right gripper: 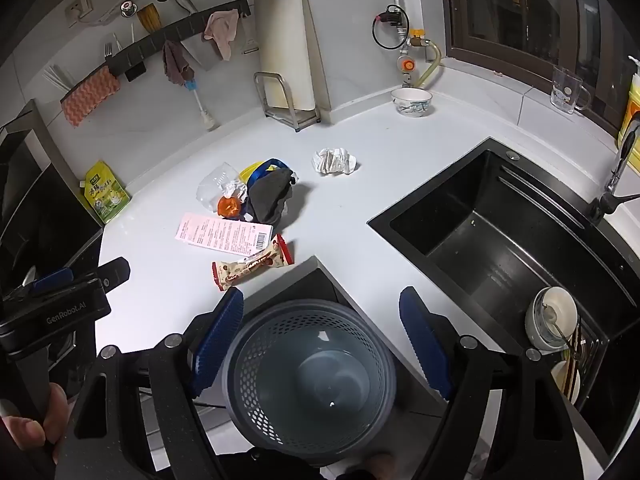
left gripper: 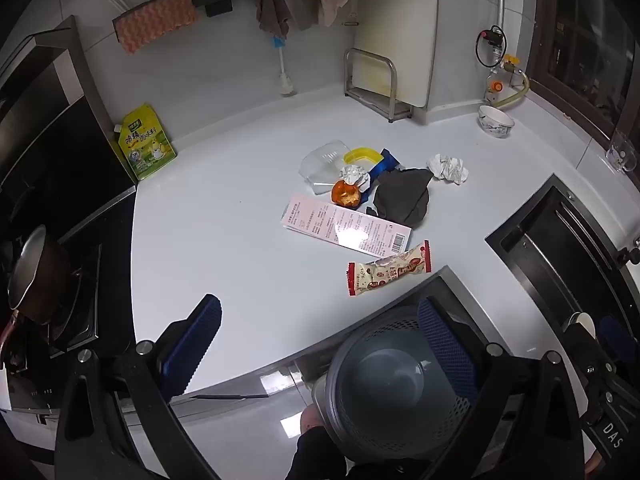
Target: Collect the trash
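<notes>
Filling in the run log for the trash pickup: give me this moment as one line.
stage: before first pick | left gripper: open, empty | right gripper: open, empty | bin: empty | nearest trash: snack wrapper on counter

Both matte-black handheld grippers (right gripper: 322,340) bore ridged blue rubber finger pads (right gripper: 218,338), silver pivot screws and white "GenRobot.AI" lettering.

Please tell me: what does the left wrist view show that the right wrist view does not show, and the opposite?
Only the left wrist view: a pan on the stove. Only the right wrist view: the faucet, the yellow bottle, and dishes in the sink. Both: the snack wrapper, pink box, crumpled paper, empty grey basket, and both grippers open.
</notes>
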Tool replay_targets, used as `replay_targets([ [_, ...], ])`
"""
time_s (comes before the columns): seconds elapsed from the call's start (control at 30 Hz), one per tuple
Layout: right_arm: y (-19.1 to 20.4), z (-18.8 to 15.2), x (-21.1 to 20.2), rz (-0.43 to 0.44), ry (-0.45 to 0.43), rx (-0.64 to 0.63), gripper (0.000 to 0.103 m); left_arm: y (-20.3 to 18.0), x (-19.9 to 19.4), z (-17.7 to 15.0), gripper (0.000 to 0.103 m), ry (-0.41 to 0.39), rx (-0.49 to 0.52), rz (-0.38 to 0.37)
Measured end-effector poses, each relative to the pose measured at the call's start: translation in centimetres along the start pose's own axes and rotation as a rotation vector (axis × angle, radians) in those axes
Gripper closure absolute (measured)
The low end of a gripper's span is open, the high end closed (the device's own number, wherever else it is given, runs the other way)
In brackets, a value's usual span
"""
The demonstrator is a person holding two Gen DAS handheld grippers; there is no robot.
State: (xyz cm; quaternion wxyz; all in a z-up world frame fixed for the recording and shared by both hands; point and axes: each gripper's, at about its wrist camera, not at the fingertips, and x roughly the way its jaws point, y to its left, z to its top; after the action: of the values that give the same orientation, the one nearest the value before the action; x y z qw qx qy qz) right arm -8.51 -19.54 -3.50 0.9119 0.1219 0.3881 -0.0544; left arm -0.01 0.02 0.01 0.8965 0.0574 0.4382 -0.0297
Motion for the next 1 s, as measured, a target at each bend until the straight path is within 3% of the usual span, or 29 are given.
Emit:
replay_targets([
  [1.0, 0.16, 0.03, -0.38, 0.0, -0.004, -0.009, 0.026, 0.01, -0.23, -0.23, 0.006, 0.003, -0.005, -0.005],
])
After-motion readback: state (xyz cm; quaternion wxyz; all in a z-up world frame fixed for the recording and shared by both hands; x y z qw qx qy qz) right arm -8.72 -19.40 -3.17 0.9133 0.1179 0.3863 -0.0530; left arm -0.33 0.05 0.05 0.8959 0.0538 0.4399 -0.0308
